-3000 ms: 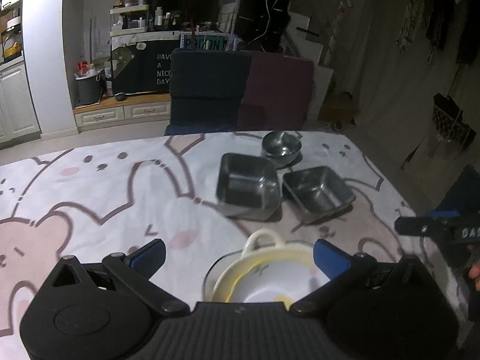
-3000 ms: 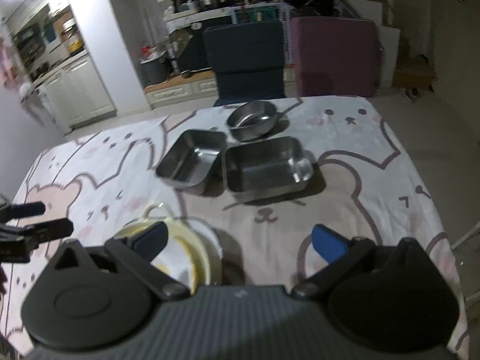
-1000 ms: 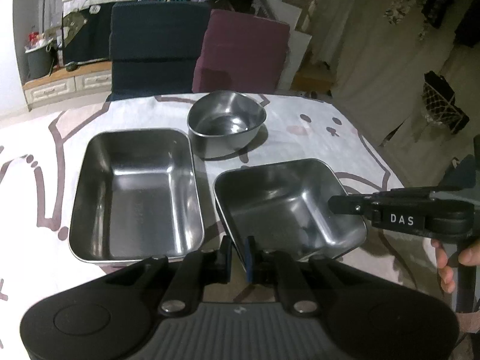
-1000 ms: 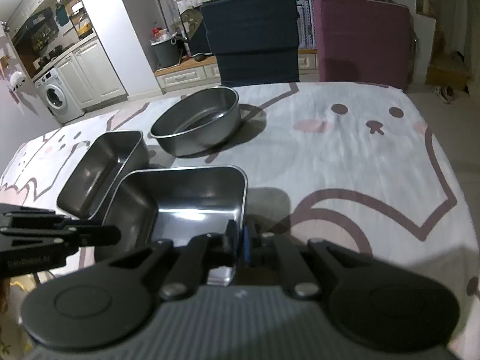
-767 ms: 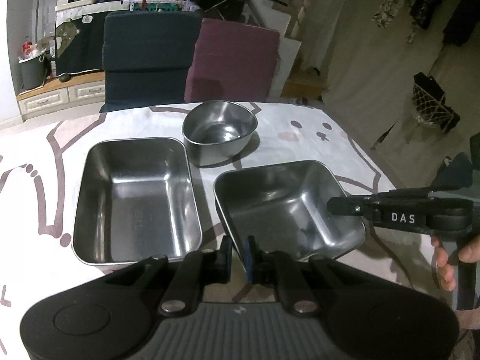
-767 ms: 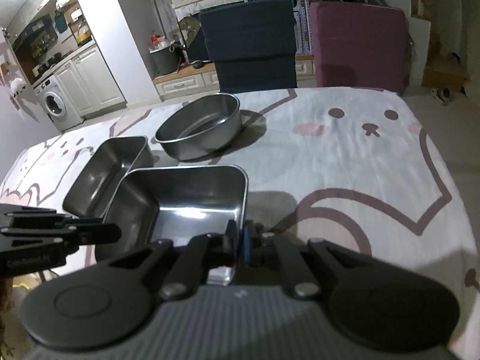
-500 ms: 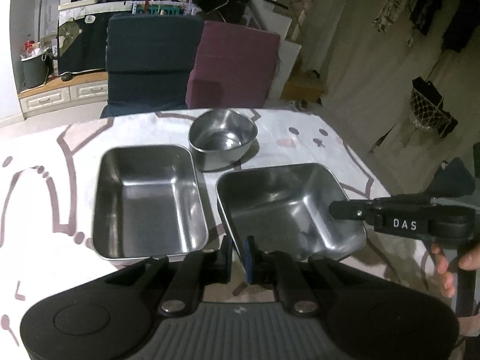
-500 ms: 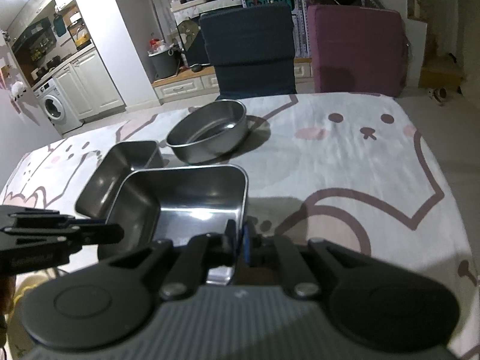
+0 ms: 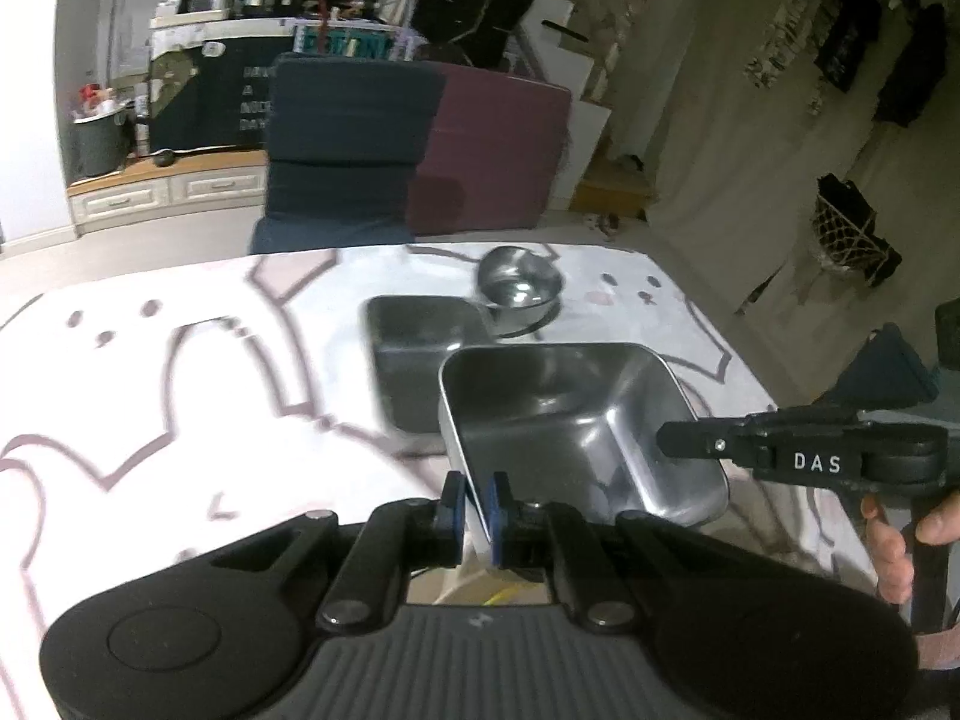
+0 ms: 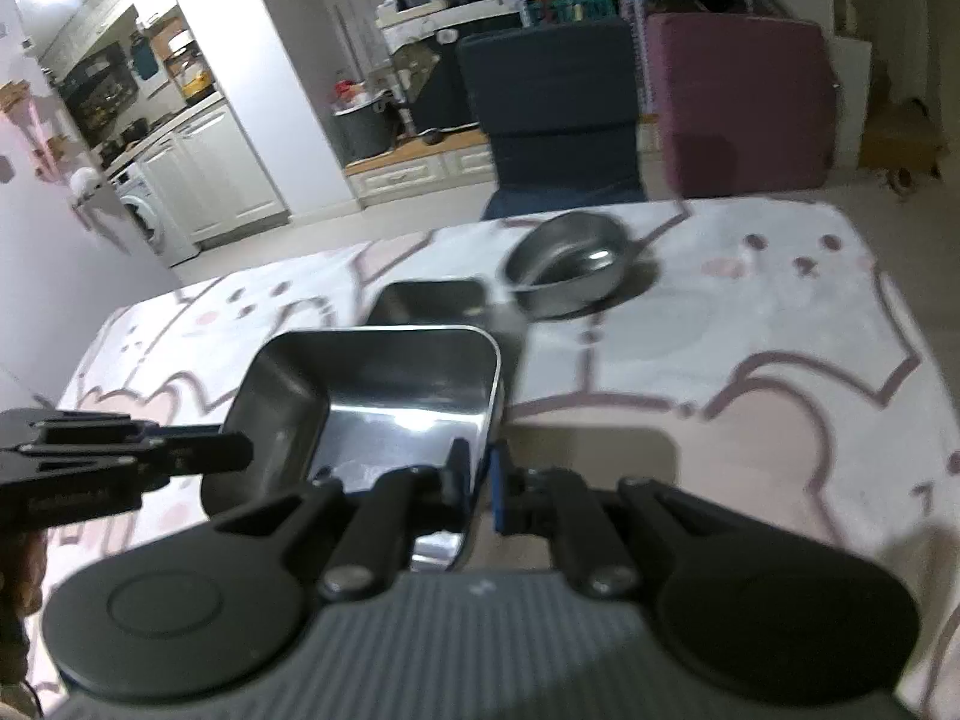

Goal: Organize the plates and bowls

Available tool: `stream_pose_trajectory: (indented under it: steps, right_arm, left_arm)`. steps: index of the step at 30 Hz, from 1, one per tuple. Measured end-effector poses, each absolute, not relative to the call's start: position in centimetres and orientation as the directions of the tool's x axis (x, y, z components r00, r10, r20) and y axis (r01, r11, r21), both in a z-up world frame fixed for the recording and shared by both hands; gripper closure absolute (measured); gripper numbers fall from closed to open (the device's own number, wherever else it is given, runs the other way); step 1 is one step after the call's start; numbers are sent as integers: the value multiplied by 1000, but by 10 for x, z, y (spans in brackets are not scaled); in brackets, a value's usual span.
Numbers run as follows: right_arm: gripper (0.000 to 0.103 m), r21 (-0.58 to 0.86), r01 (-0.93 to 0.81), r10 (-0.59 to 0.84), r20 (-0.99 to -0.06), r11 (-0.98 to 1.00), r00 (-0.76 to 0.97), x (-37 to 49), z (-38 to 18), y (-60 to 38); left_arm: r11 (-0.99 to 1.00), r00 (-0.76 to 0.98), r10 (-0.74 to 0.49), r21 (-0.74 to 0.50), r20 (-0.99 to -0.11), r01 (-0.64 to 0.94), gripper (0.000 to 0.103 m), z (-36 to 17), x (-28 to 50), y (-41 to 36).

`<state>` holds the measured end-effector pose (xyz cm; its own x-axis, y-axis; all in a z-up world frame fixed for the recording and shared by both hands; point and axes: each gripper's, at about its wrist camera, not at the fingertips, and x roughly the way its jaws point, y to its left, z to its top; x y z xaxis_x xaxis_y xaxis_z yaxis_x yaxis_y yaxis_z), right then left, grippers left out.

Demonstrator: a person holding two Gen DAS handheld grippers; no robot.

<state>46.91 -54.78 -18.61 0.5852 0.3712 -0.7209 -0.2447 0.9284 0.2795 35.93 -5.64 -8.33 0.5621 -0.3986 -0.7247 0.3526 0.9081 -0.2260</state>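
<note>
Two handheld grippers clamp opposite walls of one square steel tray [image 9: 576, 420], which appears lifted clear of the table [image 9: 150, 372]. The left gripper [image 9: 474, 507] has its blue-padded fingers pinched shut on the tray's near-left wall, seen from the left wrist camera. The right gripper [image 10: 478, 483] is closed the same way on the tray's near-right wall [image 10: 489, 396] in its own view. Each camera also catches the other gripper from the side: the right one enters from the right edge of the left view [image 9: 798, 456], with a hand [image 9: 894, 546] wrapped around its handle.

Beyond the held tray, a second steel tray [image 9: 420, 354] rests on the table, partly hidden behind it. Just past that tray, to the far right, sits a round steel bowl [image 9: 519, 291], upright and empty.

Covering the table is a white cloth printed with pink cartoon bear outlines. Behind the far edge stand a dark blue chair [image 9: 348, 144] and a maroon chair [image 9: 492, 156] side by side. Both views are slightly blurred.
</note>
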Motion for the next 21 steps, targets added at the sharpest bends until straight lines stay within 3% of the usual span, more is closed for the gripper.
stream_pose_trajectory:
  steps: [11, 21]
  right_arm:
    - [94, 310, -333, 446, -740, 891, 504, 418, -191, -427]
    - [93, 331, -386, 472, -803, 861, 363, 395, -238, -334]
  left_arm:
    - [942, 576, -314, -173, -755, 288, 95, -69, 298, 61]
    - [964, 503, -252, -168, -827, 206, 95, -112, 271, 132]
